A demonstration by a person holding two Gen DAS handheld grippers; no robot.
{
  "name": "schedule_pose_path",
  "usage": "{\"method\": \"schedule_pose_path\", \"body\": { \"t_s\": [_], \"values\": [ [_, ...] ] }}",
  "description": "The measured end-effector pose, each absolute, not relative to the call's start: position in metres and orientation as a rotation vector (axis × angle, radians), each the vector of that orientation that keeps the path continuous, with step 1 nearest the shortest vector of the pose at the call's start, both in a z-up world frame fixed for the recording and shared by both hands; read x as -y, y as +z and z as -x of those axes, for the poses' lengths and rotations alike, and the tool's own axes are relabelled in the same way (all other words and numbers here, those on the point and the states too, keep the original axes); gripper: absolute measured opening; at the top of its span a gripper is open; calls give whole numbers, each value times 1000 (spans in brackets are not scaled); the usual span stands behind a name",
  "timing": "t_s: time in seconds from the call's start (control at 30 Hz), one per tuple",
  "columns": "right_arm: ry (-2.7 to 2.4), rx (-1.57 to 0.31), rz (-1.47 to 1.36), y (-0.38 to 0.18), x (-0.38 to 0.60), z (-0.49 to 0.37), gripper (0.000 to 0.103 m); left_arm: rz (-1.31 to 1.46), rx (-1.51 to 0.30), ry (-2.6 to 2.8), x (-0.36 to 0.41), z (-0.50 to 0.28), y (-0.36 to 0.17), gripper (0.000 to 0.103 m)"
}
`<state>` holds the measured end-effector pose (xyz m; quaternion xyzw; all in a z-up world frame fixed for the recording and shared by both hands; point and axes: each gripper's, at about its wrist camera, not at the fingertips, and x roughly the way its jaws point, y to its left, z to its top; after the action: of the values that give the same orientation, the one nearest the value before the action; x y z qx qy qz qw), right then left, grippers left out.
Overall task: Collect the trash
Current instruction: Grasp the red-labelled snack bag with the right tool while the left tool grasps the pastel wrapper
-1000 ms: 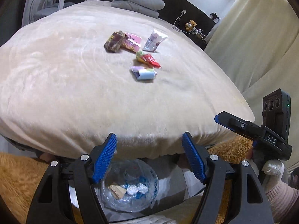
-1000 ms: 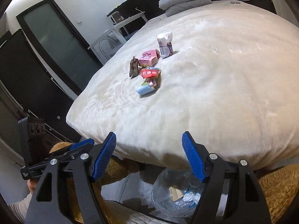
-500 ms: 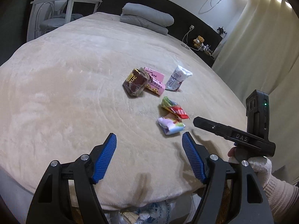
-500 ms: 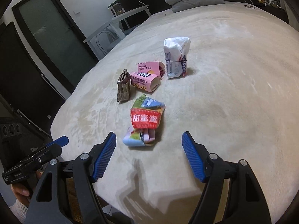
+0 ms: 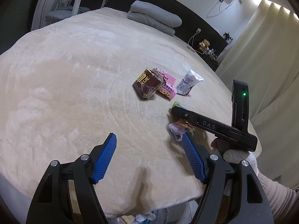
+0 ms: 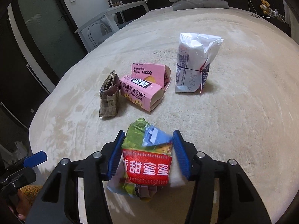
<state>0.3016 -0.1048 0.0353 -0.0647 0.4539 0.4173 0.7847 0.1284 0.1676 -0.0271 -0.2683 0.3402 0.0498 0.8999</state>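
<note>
- The right hand-held gripper is closing around the crumpled snack wrapper near the foot edge of the bed; its jaws have just been narrowing and the blue pads are meeting the wrapper's sides, so it is judged to be gripping the wrapper.
- The left hand-held gripper is standing open and empty over the bed, with nothing between its pads.
- Risk: the wrapper is thin and creased, so it may be folding under the pads and sliding out on the lift.
- Risk: a second pale wrapper appears to be lying under or against the red one; whether both are caught cannot be told, and one may be dropping back.
- Risk: the pads are sitting low on the plush blanket and may be pinching its pile along with the wrapper.
- The remaining trash is lying further up the bed: the brown packet touching the pink cookie box, and the white bag just beside them, upright and likely to topple if brushed.
- The two grippers are working near each other, so a collision is possible during the carry to the bin liner below the bed edge.
</note>
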Motion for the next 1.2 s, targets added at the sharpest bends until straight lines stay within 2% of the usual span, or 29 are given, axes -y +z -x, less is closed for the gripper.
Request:
{"method": "schedule_pose_path", "body": {
  "t_s": [0.6,1.2],
  "values": [
    [920,-912,81,58,132,-295,52,516,-737,107,-157,-140,-32,71],
    [868,-900,-19,87,229,-304,52,507,-863,36,-105,-217,-57,71]
  ]
}}
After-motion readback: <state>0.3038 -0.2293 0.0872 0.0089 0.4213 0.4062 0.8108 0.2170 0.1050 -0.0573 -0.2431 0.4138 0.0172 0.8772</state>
